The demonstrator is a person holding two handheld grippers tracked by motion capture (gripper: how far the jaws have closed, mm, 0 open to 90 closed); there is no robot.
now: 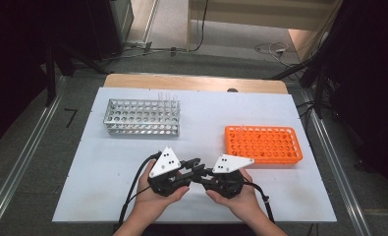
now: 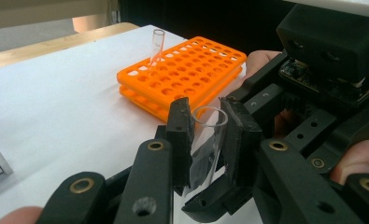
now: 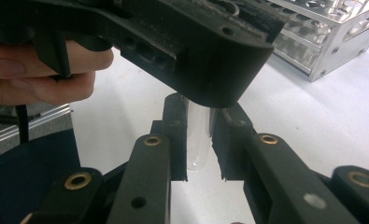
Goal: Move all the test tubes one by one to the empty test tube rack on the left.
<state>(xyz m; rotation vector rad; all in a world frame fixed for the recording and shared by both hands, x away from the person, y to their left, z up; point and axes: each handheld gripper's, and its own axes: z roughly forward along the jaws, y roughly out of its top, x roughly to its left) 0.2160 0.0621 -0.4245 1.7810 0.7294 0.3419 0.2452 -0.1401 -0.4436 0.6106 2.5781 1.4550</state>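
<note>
So this looks like the handover bit of moving glass tubes between racks. Both grippers meet low and centre on the white table (image 1: 108, 196), and one clear test tube (image 2: 206, 140) is clamped from both ends at once. In the left gripper view the left gripper (image 2: 209, 135) has its jaws closed on the tube near its open mouth, pads pressing the glass either side. In the right gripper view the right gripper (image 3: 198, 140) is squeezed on the rounded bottom end of the same tube (image 3: 197, 140). From the high view you can just make out the two jaw sets nose to nose, left gripper (image 1: 194, 163) at about 9 o'clock of the right gripper (image 1: 200, 172).

The orange rack (image 1: 263, 144) sits at roughly 2 o'clock from the hands, with one tube (image 2: 157, 46) already standing in a corner hole. The metal rack (image 1: 141, 117) is up at 11 o'clock, with a few tubes in its far row.

My guess for the next move: one side has to let go, probably the right, so the left can swing the tube upright, bottom down, and line it up over an empty hole in the orange rack. Glass is slippery, so release slowly and don't twist.
</note>
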